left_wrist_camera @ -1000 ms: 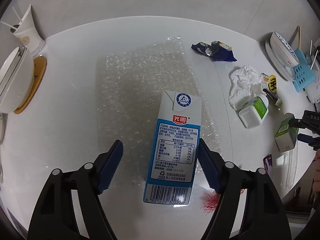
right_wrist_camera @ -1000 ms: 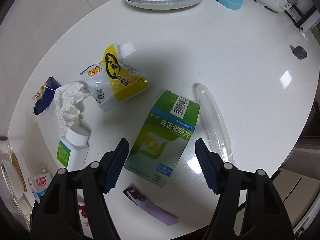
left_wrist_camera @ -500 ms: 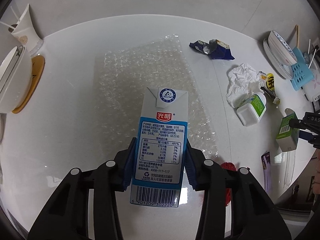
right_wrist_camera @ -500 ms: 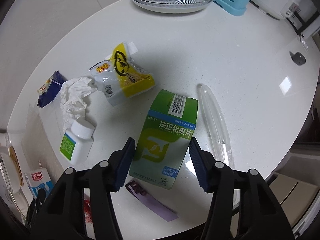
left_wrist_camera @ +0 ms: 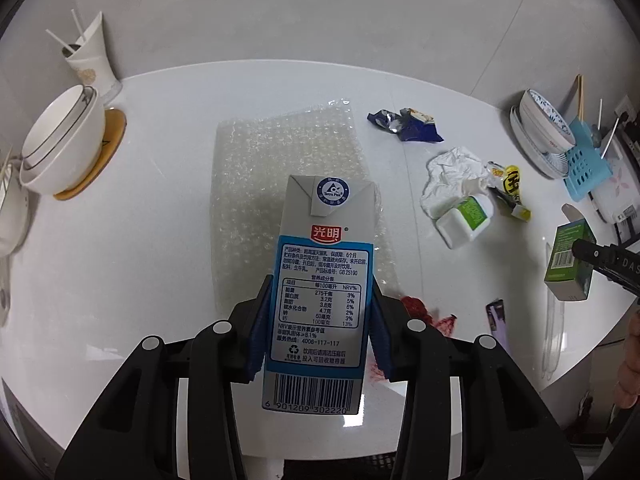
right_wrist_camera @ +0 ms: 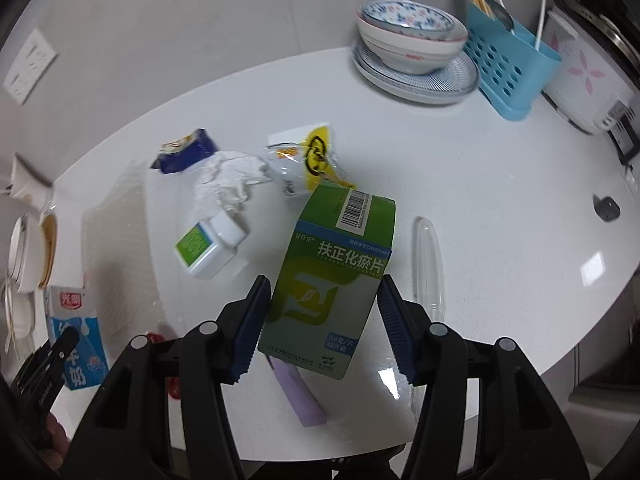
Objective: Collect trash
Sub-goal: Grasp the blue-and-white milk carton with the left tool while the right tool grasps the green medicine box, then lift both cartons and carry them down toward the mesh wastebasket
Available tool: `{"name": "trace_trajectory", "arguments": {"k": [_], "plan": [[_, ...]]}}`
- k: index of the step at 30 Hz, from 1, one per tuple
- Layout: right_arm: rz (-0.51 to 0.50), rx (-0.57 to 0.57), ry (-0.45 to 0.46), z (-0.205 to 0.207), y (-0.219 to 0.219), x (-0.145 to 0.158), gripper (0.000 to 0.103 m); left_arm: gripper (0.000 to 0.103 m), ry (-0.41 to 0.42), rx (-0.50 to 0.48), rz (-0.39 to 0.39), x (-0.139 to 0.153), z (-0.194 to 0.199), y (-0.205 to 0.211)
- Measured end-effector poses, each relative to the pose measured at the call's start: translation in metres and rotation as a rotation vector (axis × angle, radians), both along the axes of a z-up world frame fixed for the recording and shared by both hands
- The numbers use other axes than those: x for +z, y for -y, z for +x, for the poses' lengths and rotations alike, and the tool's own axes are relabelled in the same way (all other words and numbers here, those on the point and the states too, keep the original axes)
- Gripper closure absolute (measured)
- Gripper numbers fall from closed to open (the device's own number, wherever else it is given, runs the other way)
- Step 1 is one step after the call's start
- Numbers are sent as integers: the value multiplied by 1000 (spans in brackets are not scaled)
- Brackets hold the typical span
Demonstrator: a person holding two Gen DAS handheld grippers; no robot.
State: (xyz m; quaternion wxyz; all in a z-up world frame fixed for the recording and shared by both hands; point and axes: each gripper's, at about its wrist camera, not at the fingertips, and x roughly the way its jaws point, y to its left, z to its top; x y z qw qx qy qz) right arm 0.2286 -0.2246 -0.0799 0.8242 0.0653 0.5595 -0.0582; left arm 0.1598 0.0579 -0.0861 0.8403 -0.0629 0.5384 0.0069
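The left tongs (left_wrist_camera: 318, 320) grip a milk carton (left_wrist_camera: 320, 288) by its sides, lifted above the bubble wrap (left_wrist_camera: 280, 160), while the right tongs (right_wrist_camera: 324, 324) clamp a green box (right_wrist_camera: 332, 276), tilted and raised over the table (right_wrist_camera: 500, 200).

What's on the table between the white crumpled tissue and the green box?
In the right wrist view, a white pill bottle with a green label lies on its side between the crumpled tissue and the green box.
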Motion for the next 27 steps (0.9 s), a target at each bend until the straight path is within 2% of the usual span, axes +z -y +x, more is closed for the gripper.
{"name": "trace_trajectory", "arguments": {"k": [8, 12, 21, 27], "plan": [[-7, 116, 93, -31, -6, 18, 50, 62, 37, 33, -13, 14, -38, 17], [22, 134, 108, -53, -5, 25, 50, 62, 54, 45, -19, 23, -58, 25], [2, 196, 183, -98, -7, 48, 50, 62, 78, 51, -24, 36, -95, 46], [-3, 231, 201, -123, -5, 51, 50, 62, 87, 52, -18, 39, -117, 56]]}}
